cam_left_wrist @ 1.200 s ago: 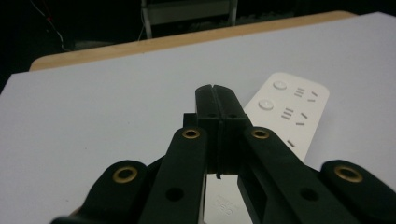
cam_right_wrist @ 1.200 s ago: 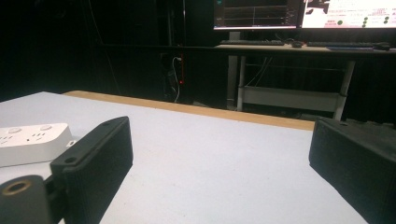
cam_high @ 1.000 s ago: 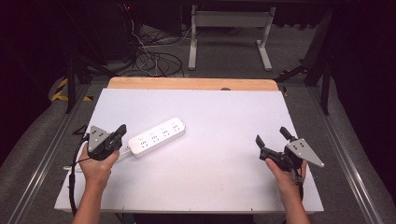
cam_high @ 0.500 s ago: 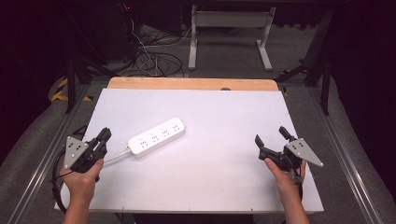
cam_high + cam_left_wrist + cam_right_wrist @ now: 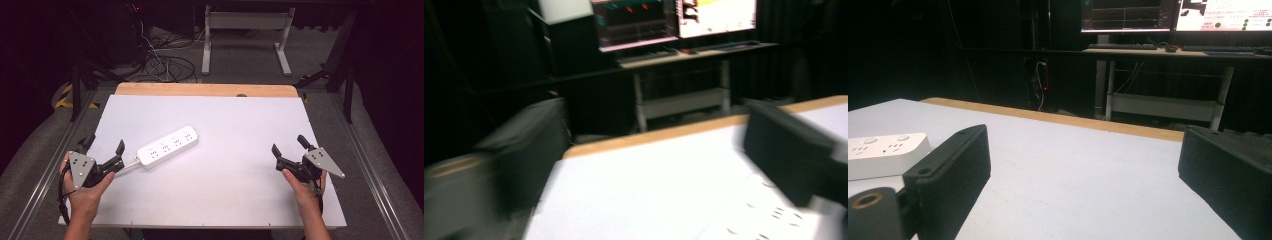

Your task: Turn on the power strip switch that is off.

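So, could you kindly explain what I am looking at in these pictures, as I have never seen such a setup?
A person sits at a white table, holding a two-jaw tool in each hand. The high view looks down from above; the other two come from cameras riding on each tool, looking along its black jaws. The left hand-held gripper has just been opening; its jaws stand apart with nothing between them, beside the cord end of a white power strip, the one item lying on the table. The right hand-held gripper is open too and holds nothing. Monitors on a desk stand beyond the table.
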Action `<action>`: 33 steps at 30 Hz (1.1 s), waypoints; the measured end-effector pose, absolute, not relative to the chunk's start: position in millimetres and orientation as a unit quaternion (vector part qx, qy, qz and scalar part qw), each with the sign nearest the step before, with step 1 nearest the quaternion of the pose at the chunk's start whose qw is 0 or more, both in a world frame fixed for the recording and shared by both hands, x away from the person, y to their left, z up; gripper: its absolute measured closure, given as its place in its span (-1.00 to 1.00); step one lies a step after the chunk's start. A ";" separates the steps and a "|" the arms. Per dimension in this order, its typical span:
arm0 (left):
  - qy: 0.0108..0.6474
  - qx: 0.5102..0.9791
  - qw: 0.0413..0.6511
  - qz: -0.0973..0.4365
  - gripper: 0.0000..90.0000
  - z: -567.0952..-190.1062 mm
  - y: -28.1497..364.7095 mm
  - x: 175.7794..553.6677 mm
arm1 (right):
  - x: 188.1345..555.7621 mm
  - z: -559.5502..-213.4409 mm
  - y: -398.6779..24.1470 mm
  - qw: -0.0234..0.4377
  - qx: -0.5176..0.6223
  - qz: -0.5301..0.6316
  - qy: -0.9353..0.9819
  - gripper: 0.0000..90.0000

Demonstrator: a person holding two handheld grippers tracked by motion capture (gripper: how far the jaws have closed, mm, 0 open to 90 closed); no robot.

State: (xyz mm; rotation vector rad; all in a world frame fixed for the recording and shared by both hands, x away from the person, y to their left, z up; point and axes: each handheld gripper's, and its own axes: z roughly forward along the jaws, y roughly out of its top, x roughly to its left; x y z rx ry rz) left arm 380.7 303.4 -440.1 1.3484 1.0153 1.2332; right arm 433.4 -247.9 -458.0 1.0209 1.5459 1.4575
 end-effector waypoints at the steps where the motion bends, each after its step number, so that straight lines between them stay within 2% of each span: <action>1: 0.422 0.557 0.502 0.510 -0.91 -440.3 303.3 381.0 | 433.7 -458.1 -248.0 0.383 0.400 0.571 0.606 -0.84; 9: 0.437 0.554 0.508 0.493 -0.96 -442.9 304.4 380.5 | 433.6 -457.6 -248.3 0.385 0.399 0.571 0.605 -0.84; 33: 0.439 0.560 0.504 0.490 -0.94 -446.5 309.7 380.0 | 433.8 -457.5 -248.0 0.387 0.401 0.571 0.603 -0.86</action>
